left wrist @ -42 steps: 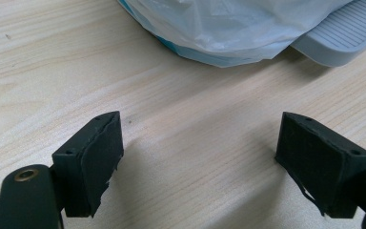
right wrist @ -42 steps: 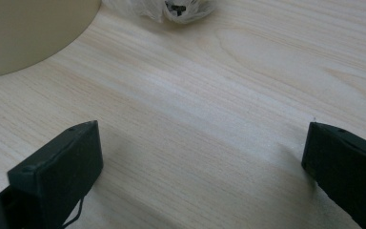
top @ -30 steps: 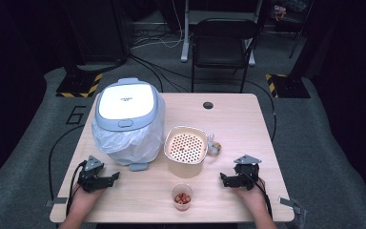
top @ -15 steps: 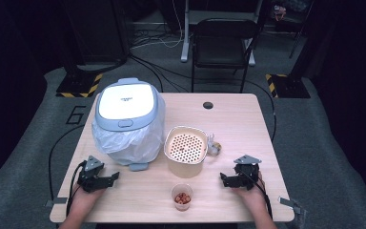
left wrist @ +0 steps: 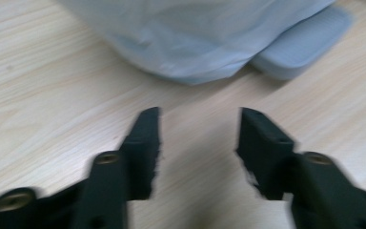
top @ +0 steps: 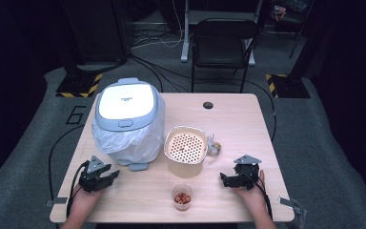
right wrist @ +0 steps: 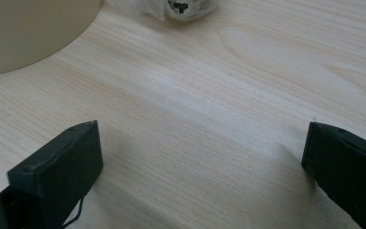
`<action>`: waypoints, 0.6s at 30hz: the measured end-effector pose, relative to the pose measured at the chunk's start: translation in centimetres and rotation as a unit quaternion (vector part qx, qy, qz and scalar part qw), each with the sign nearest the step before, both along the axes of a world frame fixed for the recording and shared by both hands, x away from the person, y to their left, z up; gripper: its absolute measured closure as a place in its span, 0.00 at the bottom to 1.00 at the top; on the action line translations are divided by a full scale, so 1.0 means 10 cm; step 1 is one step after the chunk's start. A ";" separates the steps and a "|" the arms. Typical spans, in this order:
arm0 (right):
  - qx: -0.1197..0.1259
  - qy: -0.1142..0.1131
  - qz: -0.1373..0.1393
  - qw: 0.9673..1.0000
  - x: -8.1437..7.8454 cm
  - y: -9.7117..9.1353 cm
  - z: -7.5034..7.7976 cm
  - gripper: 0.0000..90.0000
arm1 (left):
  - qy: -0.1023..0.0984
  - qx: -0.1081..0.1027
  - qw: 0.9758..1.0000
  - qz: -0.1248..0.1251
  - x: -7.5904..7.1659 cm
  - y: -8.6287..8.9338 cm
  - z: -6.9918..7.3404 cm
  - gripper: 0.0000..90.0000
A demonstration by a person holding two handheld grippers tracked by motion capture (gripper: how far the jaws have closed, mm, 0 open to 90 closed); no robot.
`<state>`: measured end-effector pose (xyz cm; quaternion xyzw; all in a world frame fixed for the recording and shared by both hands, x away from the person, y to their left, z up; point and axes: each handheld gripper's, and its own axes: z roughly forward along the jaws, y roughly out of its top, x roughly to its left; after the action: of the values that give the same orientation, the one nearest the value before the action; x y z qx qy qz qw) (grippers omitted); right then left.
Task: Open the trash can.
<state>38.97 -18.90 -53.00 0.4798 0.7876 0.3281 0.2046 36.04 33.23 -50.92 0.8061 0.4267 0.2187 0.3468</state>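
A: Our left gripper [top: 106, 177] rests on the wooden table [top: 248, 129] near its front left edge, held in the left hand [top: 83, 200]. Its jaws have just been closing, and in the left gripper view [left wrist: 199, 138] we see them partly closed with only bare wood between them, so we grip nothing.

B: And our right gripper [top: 226, 180]?

A: It sits in the right hand [top: 252, 193] at the front right, pointing toward the middle of the table. In the right gripper view [right wrist: 200, 148] its jaws stand wide apart over bare wood, holding nothing.

B: What lies nearest to us?

A: Just ahead of the left gripper we have the bin [top: 128, 121], with a white lid and a clear plastic liner bag [left wrist: 195, 38] bulging around its body; its pale blue pedal [left wrist: 305, 43] pokes out at the base, a little beyond the jaw tips. Right of the bin stands the cream perforated basket [top: 186, 150], and beside that a small crumpled wrapper [top: 213, 146]. Between our two grippers, near the front edge, stands a small cup [top: 182, 196] with reddish pieces inside. All of these are apart from both grippers.
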 end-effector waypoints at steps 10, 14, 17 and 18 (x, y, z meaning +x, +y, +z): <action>0.000 -0.002 0.002 1.000 0.00 0.00 0.00 0.00 | -0.013 0.011 1.000 -0.011 -0.06 -0.03 0.12 1.00; -0.001 -0.002 0.002 1.000 0.00 0.00 0.00 0.00 | -0.018 0.017 0.999 -0.030 -0.10 -0.11 0.20 1.00; 0.000 -0.002 0.002 1.000 0.00 0.00 0.00 0.00 | -0.027 0.027 0.998 -0.051 -0.13 -0.22 0.24 1.00; 0.000 -0.002 0.002 1.000 0.00 0.00 0.00 0.00 | -0.027 0.030 0.998 -0.055 -0.13 -0.25 0.25 1.00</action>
<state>39.00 -18.91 -53.02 0.4779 0.7880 0.3291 0.2058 34.71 30.73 -48.38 0.8323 0.3652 0.2333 0.3457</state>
